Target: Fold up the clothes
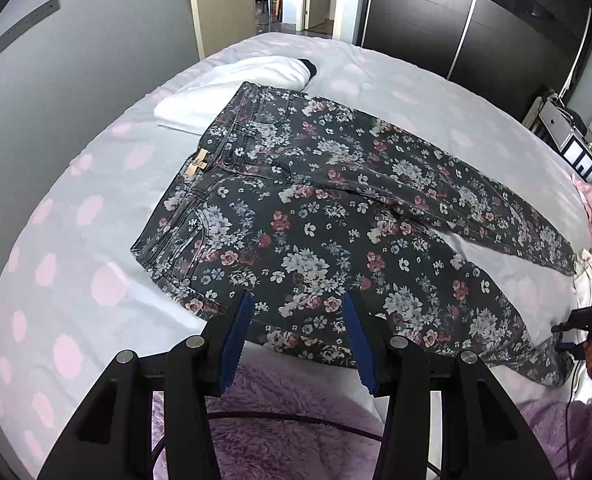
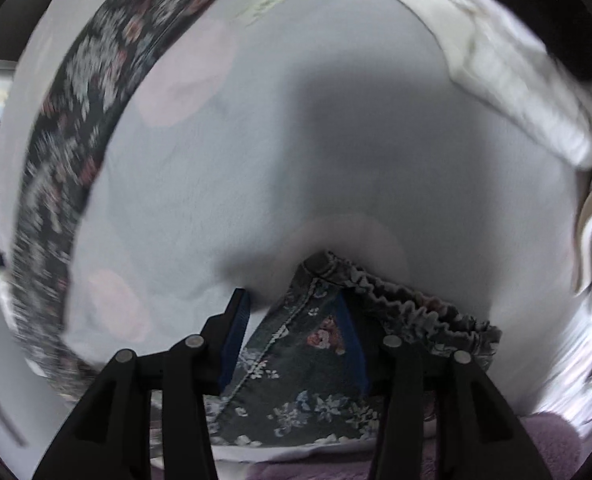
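Dark floral jeans (image 1: 296, 200) lie spread flat on the bed, waist to the left and both legs running right. My left gripper (image 1: 296, 300) hovers open over the near thigh edge, with nothing pinched between its blue pads. In the right wrist view the gathered hem of the near leg (image 2: 324, 344) lies between the fingers of my right gripper (image 2: 292, 298), which stand apart and do not press on it. The other leg (image 2: 76, 120) curves along the left, blurred. From the left wrist view, the right gripper (image 1: 564, 338) and the hand holding it sit at the far right by that hem.
The bed cover (image 1: 76, 240) is pale with pink dots. A folded white garment (image 1: 232, 92) lies beyond the waistband. White clothes (image 2: 516, 80) are piled at the right. A purple fuzzy blanket (image 1: 280, 412) lines the near edge. A dark wardrobe (image 1: 456, 20) stands behind.
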